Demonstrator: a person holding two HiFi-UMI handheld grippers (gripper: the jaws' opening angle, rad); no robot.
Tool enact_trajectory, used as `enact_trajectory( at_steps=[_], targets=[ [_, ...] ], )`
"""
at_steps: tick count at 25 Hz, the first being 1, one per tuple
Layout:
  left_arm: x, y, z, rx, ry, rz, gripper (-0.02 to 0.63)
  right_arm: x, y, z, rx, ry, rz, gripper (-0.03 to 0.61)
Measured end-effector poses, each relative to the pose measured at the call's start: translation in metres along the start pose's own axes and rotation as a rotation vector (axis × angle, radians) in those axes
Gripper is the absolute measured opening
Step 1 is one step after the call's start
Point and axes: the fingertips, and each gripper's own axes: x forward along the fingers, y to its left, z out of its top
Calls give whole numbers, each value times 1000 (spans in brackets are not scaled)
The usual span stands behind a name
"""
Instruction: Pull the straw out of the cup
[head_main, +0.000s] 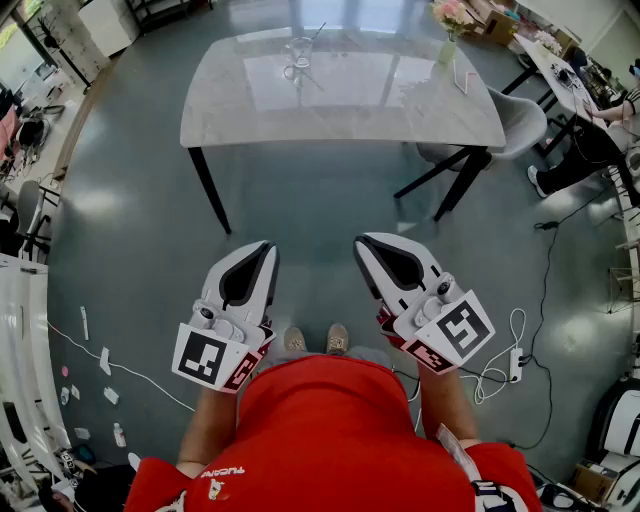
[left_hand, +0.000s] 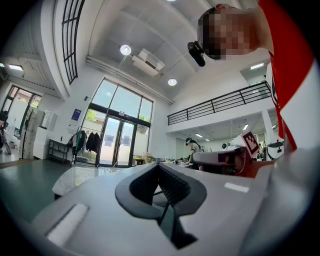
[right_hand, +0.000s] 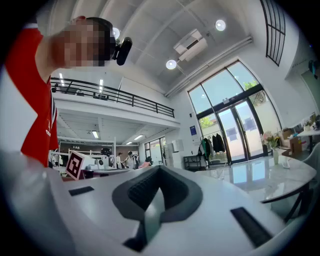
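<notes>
A clear glass cup (head_main: 298, 60) stands at the far side of the pale marble table (head_main: 340, 110), with a thin straw (head_main: 314, 36) leaning out of it to the upper right. Both grippers are held close to my body, well short of the table and level. My left gripper (head_main: 263, 250) is shut with nothing between its jaws; the left gripper view shows the black pads (left_hand: 165, 187) meeting along a thin seam. The right gripper (head_main: 364, 244) is likewise shut and empty, and its pads (right_hand: 150, 192) are pressed together in the right gripper view.
A small vase of flowers (head_main: 450, 28) and a white card stand at the table's right end. A grey chair (head_main: 520, 122) sits by the right corner, and a seated person (head_main: 590, 140) is beyond it. A power strip with cables (head_main: 517, 362) lies on the floor to my right.
</notes>
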Motion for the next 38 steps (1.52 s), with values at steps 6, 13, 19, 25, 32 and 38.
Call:
enact_trajectory(
  at_steps=[6, 13, 19, 25, 32, 38],
  targets=[
    [4, 3, 1, 3, 3, -3, 5, 3, -4, 0, 1, 1, -3, 0],
    [11, 1, 0, 10, 9, -11, 5, 2, -10, -1, 12, -9, -13, 0],
    [19, 1, -2, 19, 14, -6, 5, -2, -22, 1, 50, -37, -18, 0],
    [30, 1, 0, 35, -1, 21, 5, -4, -31, 8, 27, -42, 11, 0],
    [45, -7, 1, 55, -10, 54, 5, -3, -42, 10, 3, -32, 66, 0],
    [53, -17, -3, 63, -5, 76, 5, -8, -52, 12, -16, -31, 87, 0]
  ],
)
